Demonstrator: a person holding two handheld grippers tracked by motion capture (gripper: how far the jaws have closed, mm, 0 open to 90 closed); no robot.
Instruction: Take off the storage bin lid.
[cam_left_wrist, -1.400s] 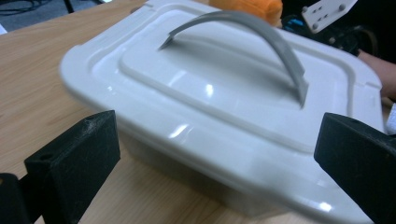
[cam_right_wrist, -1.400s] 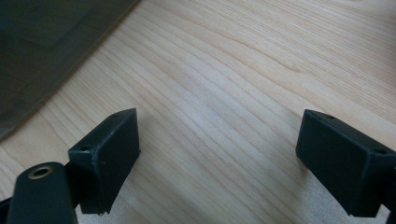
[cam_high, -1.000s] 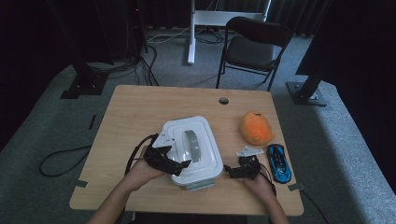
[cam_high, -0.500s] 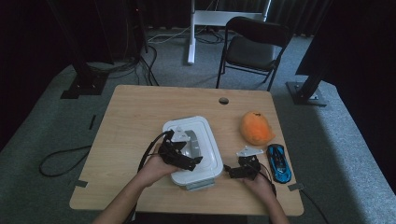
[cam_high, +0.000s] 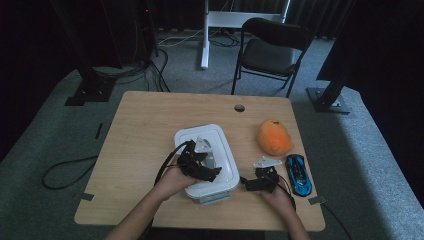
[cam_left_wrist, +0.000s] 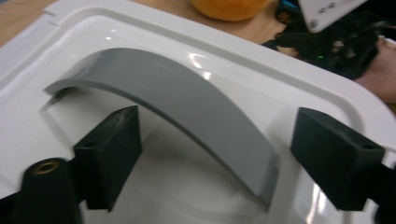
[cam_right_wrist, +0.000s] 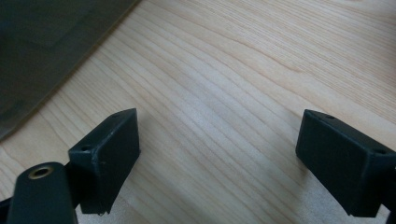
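Note:
A white lidded box (cam_high: 220, 145) sits at the table's front middle, with a grey arched handle (cam_left_wrist: 187, 98) on its lid (cam_left_wrist: 261, 79). My left gripper (cam_high: 202, 167) hovers over the lid. In the left gripper view its jaws (cam_left_wrist: 219, 163) stand on either side of the handle. They have just been closing, but the pads are apart from the handle, so the gripper is open. My right gripper (cam_high: 252, 182) rests to the right of the box, open over bare wood (cam_right_wrist: 224, 158), with nothing between its fingers.
An orange plush (cam_high: 274, 136) lies right of the box, with a blue toy car (cam_high: 299, 174) nearer the front right edge. The wooden table (cam_high: 145, 130) has bare wood at the left and back. A black chair (cam_high: 270, 50) stands beyond it.
My left gripper has slid right from the box's left side to over the lid's handle. Its jaws have narrowed. The right gripper has stayed put.

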